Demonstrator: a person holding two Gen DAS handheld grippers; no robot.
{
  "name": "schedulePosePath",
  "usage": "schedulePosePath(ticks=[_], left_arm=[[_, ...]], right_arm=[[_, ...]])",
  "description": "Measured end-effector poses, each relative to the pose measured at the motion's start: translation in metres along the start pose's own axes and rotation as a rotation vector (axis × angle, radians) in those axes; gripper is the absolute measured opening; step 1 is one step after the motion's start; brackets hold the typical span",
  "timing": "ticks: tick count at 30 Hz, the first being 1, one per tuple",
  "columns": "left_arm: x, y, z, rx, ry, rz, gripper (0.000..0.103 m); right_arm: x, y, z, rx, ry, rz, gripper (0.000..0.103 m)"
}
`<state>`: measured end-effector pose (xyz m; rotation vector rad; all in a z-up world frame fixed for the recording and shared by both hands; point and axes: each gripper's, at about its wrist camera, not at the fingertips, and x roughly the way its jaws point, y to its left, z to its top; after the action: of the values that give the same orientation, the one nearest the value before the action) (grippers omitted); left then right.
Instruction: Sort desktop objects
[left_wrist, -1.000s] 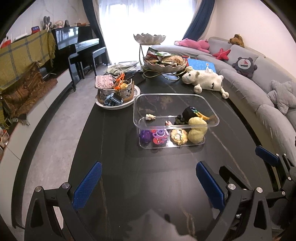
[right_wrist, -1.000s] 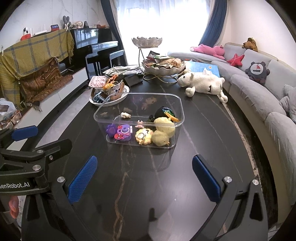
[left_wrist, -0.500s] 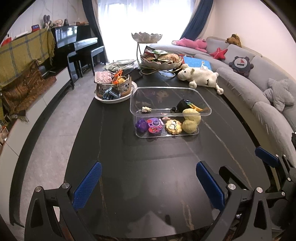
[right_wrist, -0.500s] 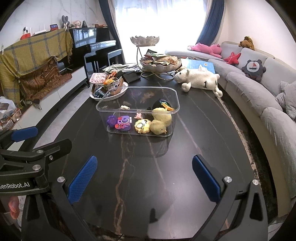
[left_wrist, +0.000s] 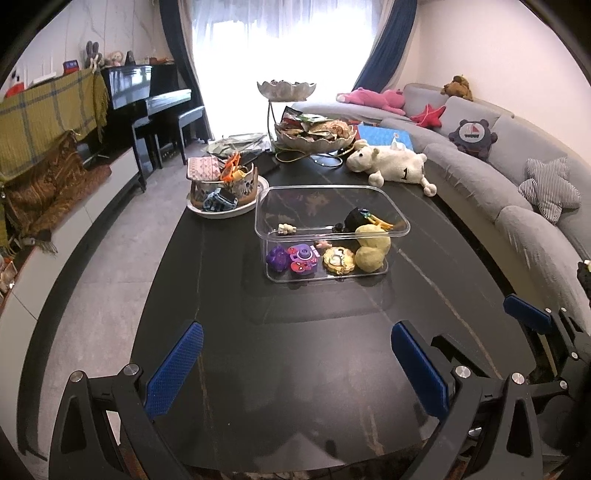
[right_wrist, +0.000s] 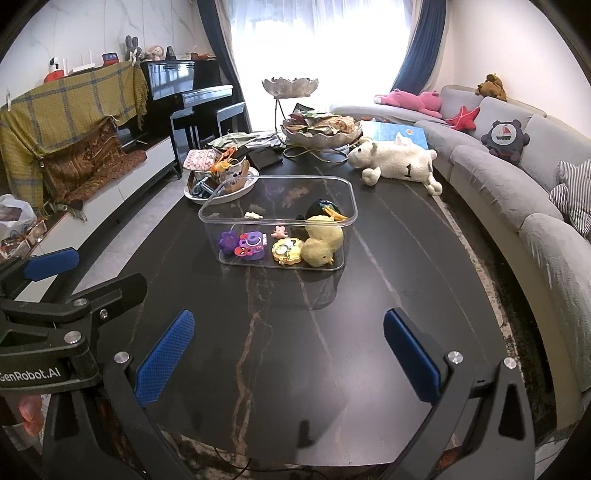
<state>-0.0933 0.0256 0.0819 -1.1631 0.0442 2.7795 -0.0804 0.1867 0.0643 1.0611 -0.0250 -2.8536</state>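
The clear box (left_wrist: 332, 236) stands at the middle of the dark tabletop (left_wrist: 295, 350), w/ small toys inside: two yellow ducks (left_wrist: 371, 247), a purple toy (left_wrist: 303, 258). Behind the box is a white plush sheep (left_wrist: 391, 166); behind-left, a plate w/ a basket (left_wrist: 221, 184). Left tool (left_wrist: 295, 369) and right tool (right_wrist: 288, 354) are both wide apart and empty, near the tabletop edge, well apart from the box.

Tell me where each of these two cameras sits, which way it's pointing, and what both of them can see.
Left wrist: sits on the left gripper, facing along the dark table toward the window; its open blue fingers show, with the right gripper at right.
Right wrist: sits on the right gripper, same heading; the left gripper and fingertips show at left.
Shared: clear bin of toys, plush sheep, sofa, piano.
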Motion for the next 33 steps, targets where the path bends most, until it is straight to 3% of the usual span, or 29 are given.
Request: schedulePosePath(ticks=[12, 33], left_arm=[[0.0018, 0.0016, -0.0034, -0.028, 0.039, -0.015, 0.101], [-0.0012, -0.0025, -0.0053, -0.019, 0.022, 0.006, 0.101]], right_arm=[[-0.0026, 0.0017, -0.0022, -0.011, 0.001, -0.009, 0.102], [-0.0029, 0.0022, -0.0028, -0.02, 0.007, -0.007, 0.102]])
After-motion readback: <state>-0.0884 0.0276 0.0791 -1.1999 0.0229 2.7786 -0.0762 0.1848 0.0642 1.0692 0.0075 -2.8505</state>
